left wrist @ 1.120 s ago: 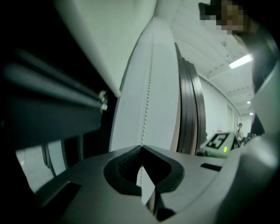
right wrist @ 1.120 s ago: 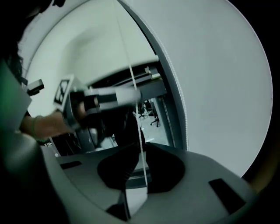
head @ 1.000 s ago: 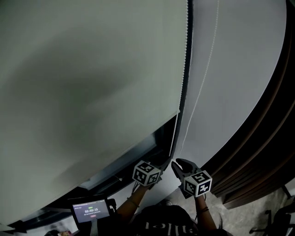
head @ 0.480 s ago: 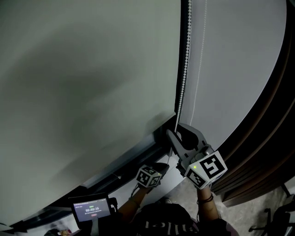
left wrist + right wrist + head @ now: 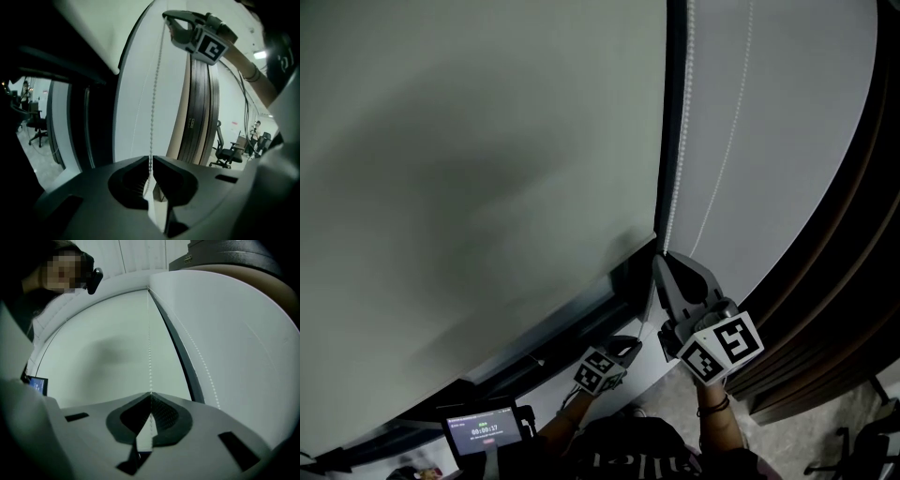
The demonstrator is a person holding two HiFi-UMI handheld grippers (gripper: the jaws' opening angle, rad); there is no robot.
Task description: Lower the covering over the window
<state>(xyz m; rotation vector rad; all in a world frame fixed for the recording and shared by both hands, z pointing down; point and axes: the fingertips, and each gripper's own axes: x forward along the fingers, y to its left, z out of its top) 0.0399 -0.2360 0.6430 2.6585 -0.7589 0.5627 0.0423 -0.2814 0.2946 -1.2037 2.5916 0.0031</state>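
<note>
My right tool has its jaws pinched together on the bead chain, which comes straight out of the tips and runs up in front of the roller blind. My left tool is closed just as tightly on the same chain. In the left gripper view the beads rise taut from its tips to the right tool, which grips higher up.

In the head view both tools sit low, just beside the blind's right edge, the right one above the left. The cubes on them carry only black-and-white square markers, no lettering. The pale green-grey blind hangs over most of the window, and only a dark strip of glass and frame shows under its bottom edge, near the tools. A second strand of beads hangs to the right over a pale wall panel, and dark wood panelling lies beyond it.

At bottom left a small screen shows a timer that seems to read 00:00:17. The print under it is too small to read.
</note>
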